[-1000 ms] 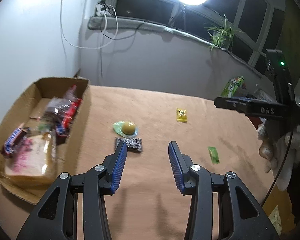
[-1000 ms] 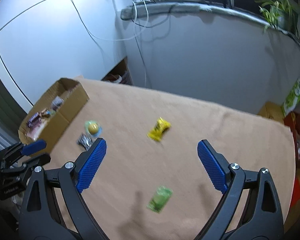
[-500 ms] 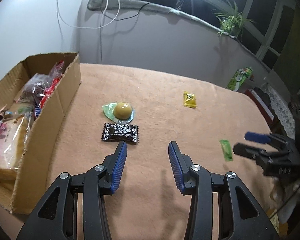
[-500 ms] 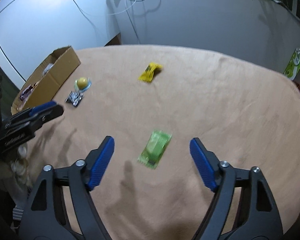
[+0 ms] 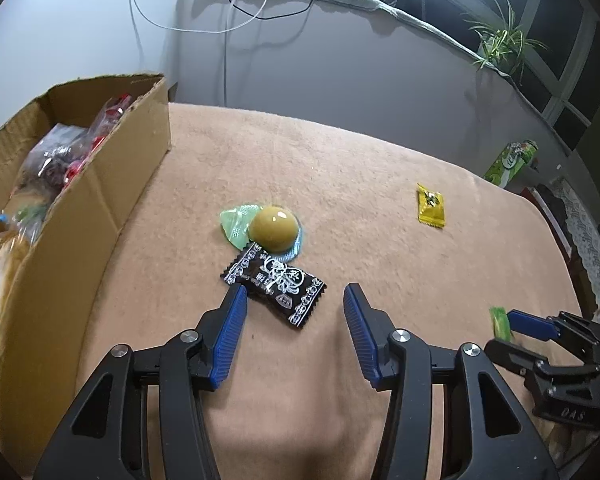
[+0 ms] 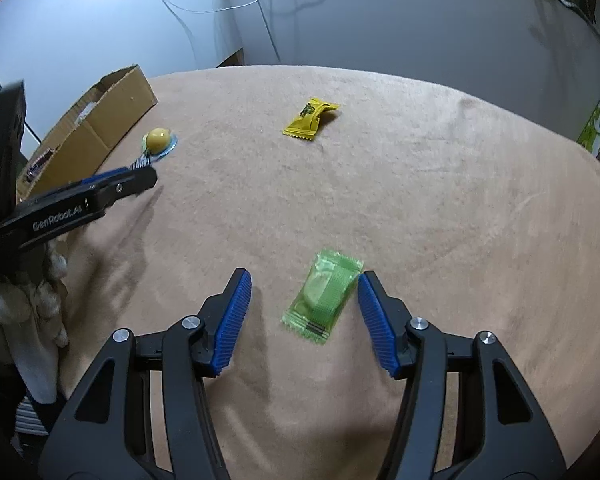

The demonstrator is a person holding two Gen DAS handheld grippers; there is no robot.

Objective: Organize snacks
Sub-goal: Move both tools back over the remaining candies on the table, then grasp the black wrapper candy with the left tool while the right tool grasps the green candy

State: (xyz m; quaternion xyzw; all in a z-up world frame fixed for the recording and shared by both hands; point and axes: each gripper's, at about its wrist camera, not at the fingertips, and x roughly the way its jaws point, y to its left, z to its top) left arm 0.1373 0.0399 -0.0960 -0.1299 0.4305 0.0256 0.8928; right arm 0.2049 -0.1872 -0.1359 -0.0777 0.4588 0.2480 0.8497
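Right gripper (image 6: pixel 304 292): jaws closing around the green sachet (image 6: pixel 325 295), which lies flat on the cloth between the blue pads; the right pad is just beside its edge, the left pad apart from it, so no grip yet.
Left gripper (image 5: pixel 294 306): jaws opening, at a middling gap; the near corner of the black sachet (image 5: pixel 278 280) lies between the tips, the left pad at its edge, not pinched.
Black sachet: flat on the cloth, white print upward, its far end touching the jelly cup (image 5: pixel 274 229).
Jelly cup: yellow dome on a green foil lid, resting on the cloth just beyond the black sachet.
Yellow sachet (image 6: pixel 309 118): alone toward the middle of the table, well apart from the other snacks.
Cardboard box (image 5: pixel 100 184): open-topped, at the left edge of the table, holding several wrapped snacks.
Table cloth (image 6: pixel 420 184): tan, covers the whole top.
Green carton (image 5: pixel 510 164): upright beyond the far right edge.
Potted plant (image 5: pixel 504 46): on the window ledge.
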